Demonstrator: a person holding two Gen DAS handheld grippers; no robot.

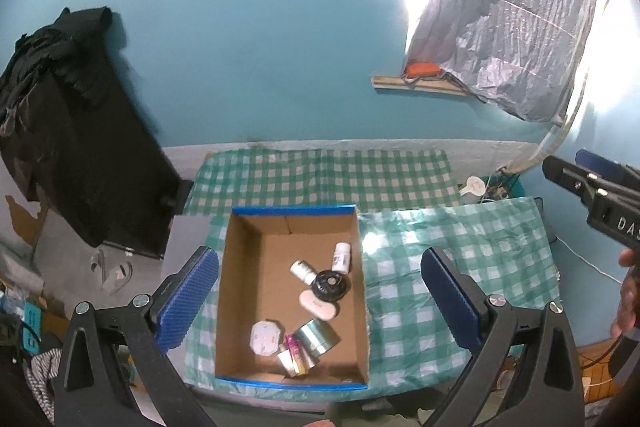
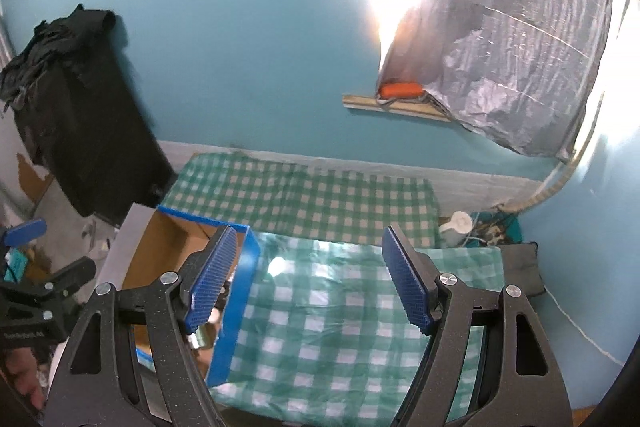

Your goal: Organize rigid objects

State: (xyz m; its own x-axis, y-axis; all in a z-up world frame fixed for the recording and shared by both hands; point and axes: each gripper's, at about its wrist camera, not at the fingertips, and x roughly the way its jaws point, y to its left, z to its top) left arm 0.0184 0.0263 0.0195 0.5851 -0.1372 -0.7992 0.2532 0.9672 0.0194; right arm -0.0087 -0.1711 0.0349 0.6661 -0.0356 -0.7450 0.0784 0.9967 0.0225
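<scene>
A brown cardboard box (image 1: 256, 267) with a blue rim is set on the bench (image 1: 460, 267), which is covered with a green checked cloth. Inside the box, small things are seen: a white bottle (image 1: 341, 257), a black round jar (image 1: 330, 285), a pink oval case (image 1: 319, 304), a white eight-sided tub (image 1: 266, 338) and a shiny silver box (image 1: 318, 337). The left tool (image 1: 320, 303) is held above the box, its blue pads wide apart with nothing gripped. The right tool (image 2: 308, 279) is held over the cloth beside the box, pads apart and empty.
</scene>
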